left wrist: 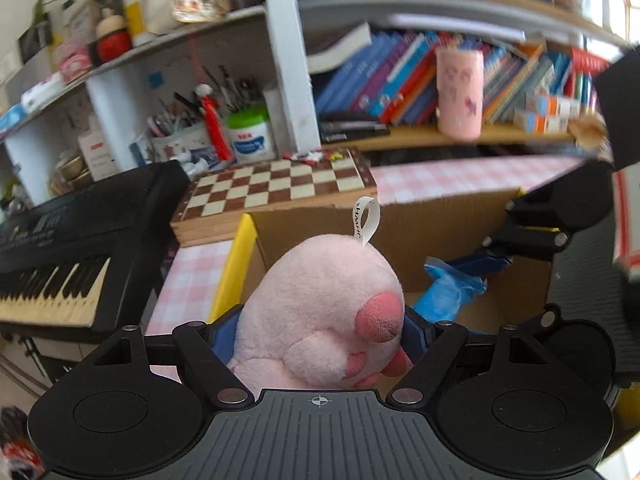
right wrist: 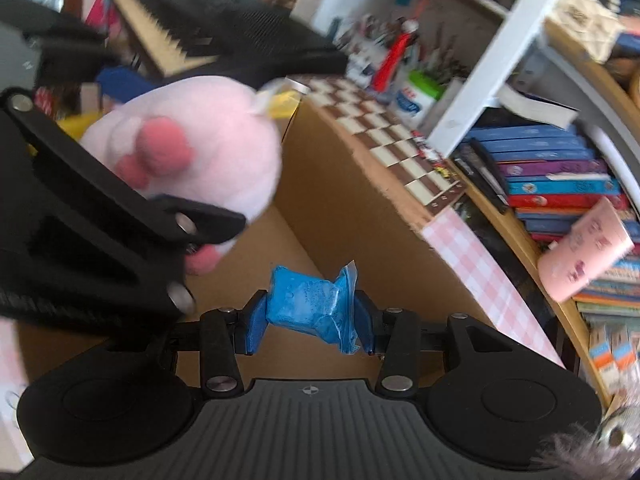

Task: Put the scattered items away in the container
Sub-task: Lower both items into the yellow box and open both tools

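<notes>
My left gripper [left wrist: 320,328] is shut on a pink plush toy [left wrist: 320,300] with a white tag and holds it over the open cardboard box [left wrist: 440,216]. In the right wrist view the plush [right wrist: 192,140] hangs at the upper left above the box [right wrist: 360,208]. My right gripper [right wrist: 310,316] is shut on a blue plastic packet [right wrist: 310,300] and holds it inside the box opening. The packet [left wrist: 452,284] and the right gripper [left wrist: 532,232] also show at the right of the left wrist view.
A chessboard [left wrist: 280,188] lies behind the box on a pink checked tablecloth [left wrist: 460,176]. A black keyboard [left wrist: 80,240] stands at the left. Shelves behind hold books [left wrist: 400,80], a pink cup [left wrist: 460,92] and a white jar [left wrist: 250,134].
</notes>
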`<state>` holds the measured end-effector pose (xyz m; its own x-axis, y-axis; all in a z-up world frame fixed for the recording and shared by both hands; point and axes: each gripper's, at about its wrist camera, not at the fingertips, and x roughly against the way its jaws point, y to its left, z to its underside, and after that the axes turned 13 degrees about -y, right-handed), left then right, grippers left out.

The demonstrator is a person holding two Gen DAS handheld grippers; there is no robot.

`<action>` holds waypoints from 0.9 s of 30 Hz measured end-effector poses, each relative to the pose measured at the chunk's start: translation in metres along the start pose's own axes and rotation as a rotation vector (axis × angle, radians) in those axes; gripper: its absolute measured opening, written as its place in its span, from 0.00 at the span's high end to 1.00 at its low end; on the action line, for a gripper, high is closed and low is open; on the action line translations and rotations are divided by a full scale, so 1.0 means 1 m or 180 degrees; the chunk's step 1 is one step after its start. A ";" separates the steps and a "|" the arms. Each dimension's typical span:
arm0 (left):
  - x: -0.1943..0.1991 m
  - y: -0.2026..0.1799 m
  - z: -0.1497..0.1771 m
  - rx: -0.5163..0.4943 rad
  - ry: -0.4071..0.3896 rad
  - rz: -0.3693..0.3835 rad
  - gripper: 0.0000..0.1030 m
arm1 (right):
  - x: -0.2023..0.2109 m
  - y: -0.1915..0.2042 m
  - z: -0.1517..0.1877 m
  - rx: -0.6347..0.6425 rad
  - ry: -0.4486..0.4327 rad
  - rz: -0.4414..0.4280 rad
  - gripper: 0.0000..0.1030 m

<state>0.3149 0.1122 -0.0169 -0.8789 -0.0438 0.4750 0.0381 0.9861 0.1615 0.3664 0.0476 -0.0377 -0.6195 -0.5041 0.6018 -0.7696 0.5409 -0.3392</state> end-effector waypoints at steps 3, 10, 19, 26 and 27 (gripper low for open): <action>-0.015 0.001 0.002 -0.0021 0.0129 -0.0007 0.22 | -0.016 0.002 0.000 0.0161 0.0220 -0.0155 0.59; -0.016 0.002 0.005 0.0166 0.0338 -0.0102 0.22 | -0.024 0.016 0.006 0.0666 0.0425 -0.0509 0.59; -0.006 -0.009 0.017 0.0036 0.0459 -0.0287 0.22 | 0.004 0.033 0.029 0.1449 -0.0261 -0.0846 0.59; -0.009 -0.006 0.014 0.0062 0.0514 -0.0226 0.17 | -0.003 0.036 0.030 0.1553 -0.0051 -0.0819 0.57; -0.009 -0.005 0.014 0.0076 0.0500 -0.0221 0.17 | -0.003 0.037 0.030 0.1589 -0.0033 -0.0806 0.53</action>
<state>0.3161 0.1096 -0.0344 -0.7939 -0.1346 0.5930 -0.0330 0.9833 0.1790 0.3350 0.0492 -0.0742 -0.4053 -0.5847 0.7028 -0.8728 0.0190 -0.4877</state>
